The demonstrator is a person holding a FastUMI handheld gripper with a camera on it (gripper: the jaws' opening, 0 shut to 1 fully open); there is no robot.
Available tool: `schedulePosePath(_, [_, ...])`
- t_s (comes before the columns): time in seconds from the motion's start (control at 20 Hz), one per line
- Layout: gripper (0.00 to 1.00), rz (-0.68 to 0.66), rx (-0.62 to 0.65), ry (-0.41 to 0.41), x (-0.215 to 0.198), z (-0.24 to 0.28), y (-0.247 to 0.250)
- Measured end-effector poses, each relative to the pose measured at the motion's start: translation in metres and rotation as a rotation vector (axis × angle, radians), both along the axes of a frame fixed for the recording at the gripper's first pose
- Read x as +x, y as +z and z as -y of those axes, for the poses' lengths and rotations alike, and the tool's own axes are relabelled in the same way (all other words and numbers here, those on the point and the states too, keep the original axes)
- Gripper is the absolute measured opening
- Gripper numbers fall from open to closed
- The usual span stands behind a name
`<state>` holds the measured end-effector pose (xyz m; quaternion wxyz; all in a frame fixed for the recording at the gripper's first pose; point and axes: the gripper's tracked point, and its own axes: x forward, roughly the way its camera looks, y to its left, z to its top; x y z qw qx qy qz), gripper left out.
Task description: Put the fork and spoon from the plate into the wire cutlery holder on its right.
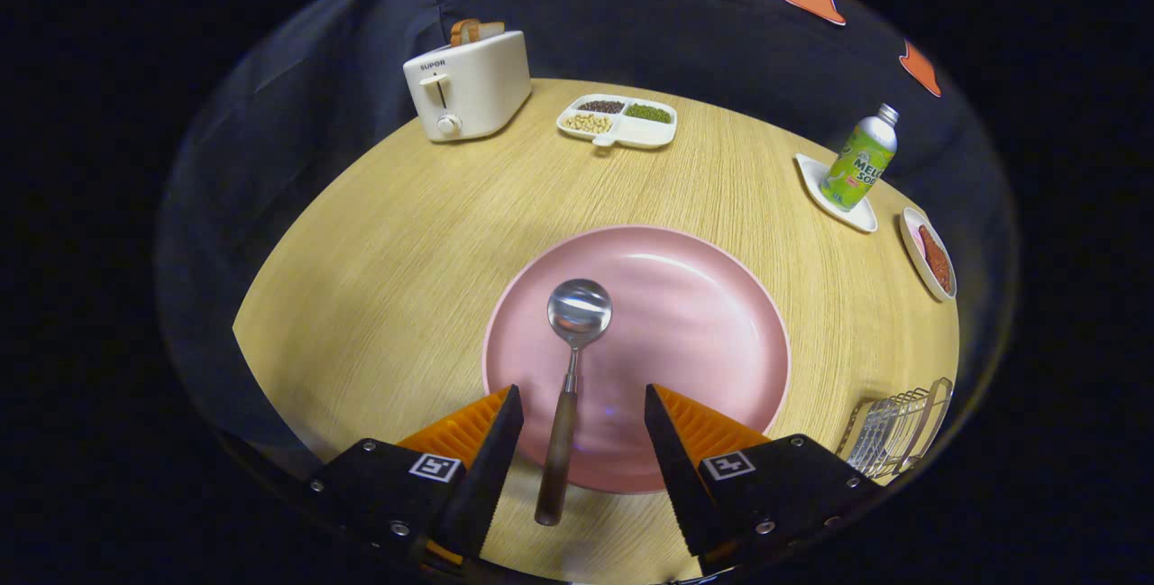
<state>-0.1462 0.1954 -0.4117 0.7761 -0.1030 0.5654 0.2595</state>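
We hold our gripper [583, 427] wide open, its fingers straddling the wooden-handled steel spoon [568, 387] on the round pink plate [712, 324]. Reaching for the spoon seems the step; next, close on its handle, then carry right to the wire cutlery holder [892, 432].

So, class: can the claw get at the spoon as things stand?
Probably yes: the claw is open, its fingers either side of the spoon handle on the pink plate, with nothing between them.
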Motion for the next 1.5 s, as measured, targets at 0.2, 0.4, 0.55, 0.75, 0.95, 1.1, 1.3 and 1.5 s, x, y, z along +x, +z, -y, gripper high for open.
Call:
schedulePosePath(0.2, [0.71,-0.035,-0.042,0.022,-0.004,0.0,-0.013])
schedulePosePath(0.4, [0.5,-0.071,-0.081,0.04,-0.006,0.002,-0.023])
schedulePosePath(0.55, [0.37,-0.061,-0.091,0.035,-0.002,0.001,-0.027])
schedulePosePath(0.75, [0.21,-0.094,-0.072,0.02,-0.004,-0.003,-0.03])
schedulePosePath(0.95, [0.08,-0.133,-0.066,-0.022,-0.005,-0.004,-0.03])
schedulePosePath(1.1, [0.07,-0.116,-0.057,-0.051,0.001,0.001,-0.023])
schedulePosePath(1.3, [0.07,-0.106,-0.027,-0.104,0.008,0.013,-0.01])
schedulePosePath(1.5, [0.06,-0.074,-0.004,-0.142,0.013,0.025,0.01])
